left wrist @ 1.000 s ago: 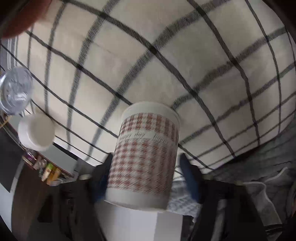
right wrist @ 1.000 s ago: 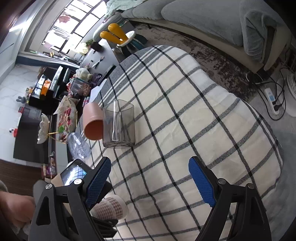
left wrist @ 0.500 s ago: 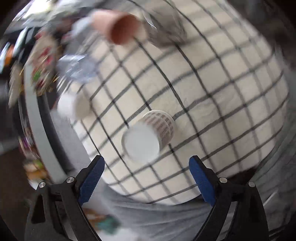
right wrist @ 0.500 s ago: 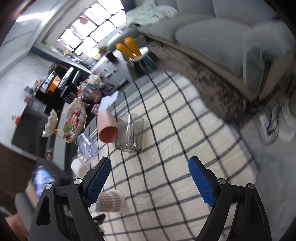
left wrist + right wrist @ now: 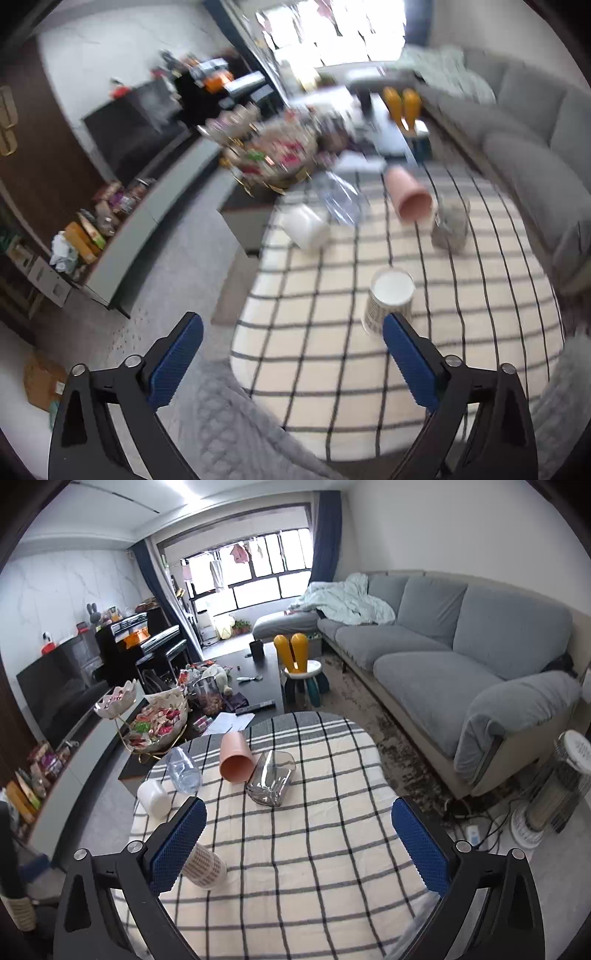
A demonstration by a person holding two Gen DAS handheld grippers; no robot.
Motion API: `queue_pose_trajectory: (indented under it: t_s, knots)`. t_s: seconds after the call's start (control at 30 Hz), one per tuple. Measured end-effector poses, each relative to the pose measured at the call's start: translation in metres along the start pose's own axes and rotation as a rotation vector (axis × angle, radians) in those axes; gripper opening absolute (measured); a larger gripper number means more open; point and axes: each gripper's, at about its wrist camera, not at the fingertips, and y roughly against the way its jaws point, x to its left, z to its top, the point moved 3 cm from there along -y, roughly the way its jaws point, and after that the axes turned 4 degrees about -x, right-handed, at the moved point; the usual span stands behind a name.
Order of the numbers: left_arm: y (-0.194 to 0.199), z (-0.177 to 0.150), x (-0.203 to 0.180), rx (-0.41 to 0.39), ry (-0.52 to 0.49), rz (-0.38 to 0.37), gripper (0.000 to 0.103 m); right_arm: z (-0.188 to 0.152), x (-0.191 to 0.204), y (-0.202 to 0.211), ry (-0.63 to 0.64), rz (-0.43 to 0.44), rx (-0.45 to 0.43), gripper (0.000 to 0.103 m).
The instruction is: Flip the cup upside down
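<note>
Checked cloth (image 5: pixel 332 354) fills the lower half of the left wrist view, and on it stands the paper cup (image 5: pixel 389 301), its white flat bottom turned up toward the lens and its rim down on the fabric, which reads as the flipped pose the task asks for. The left gripper (image 5: pixel 291 354) hangs above the near edge of the table with its blue pads spread wide and nothing between them; the right pad overlaps the cup's lower wall in the picture, though it looks to be nearer the camera, not touching. Farther back lie a pink cup (image 5: pixel 410 197) on its side, a glass tumbler (image 5: pixel 448 229), a white cup (image 5: pixel 306 229) and a clear plastic piece, all blurred. From the right wrist view the same patterned cup (image 5: pixel 205 866) peeks out beside the left pad, standing on the cloth near the table's near-left edge. The right gripper (image 5: pixel 295 843) is also spread open and empty, hovering well apart from the tipped glass tumbler (image 5: pixel 271 777) and pink cup (image 5: pixel 236 758), so it seems merely parked clear of the work.
</note>
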Motion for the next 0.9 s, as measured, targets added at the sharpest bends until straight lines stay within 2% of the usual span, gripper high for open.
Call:
queue_pose_trajectory:
  t_s: [0.1,0.2,0.4,0.9]
  knots:
    - [0.016,-0.006,0.01,-0.084,0.059,0.027,0.103,-0.005,0.002,0.01,0.019,-0.015,0.002,0.102]
    - [0.03,-0.017,0.019,-0.142,0.07,0.055,0.103,-0.014,0.003,0.015,0.041,-0.029,0.033,0.102]
    - [0.034,-0.029,0.03,-0.151,0.123,0.035,0.103,-0.031,0.005,0.027,0.068,-0.047,0.052,0.102]
    - [0.044,-0.032,0.039,-0.189,0.183,-0.001,0.103,-0.029,0.013,0.044,0.114,-0.051,0.008,0.102]
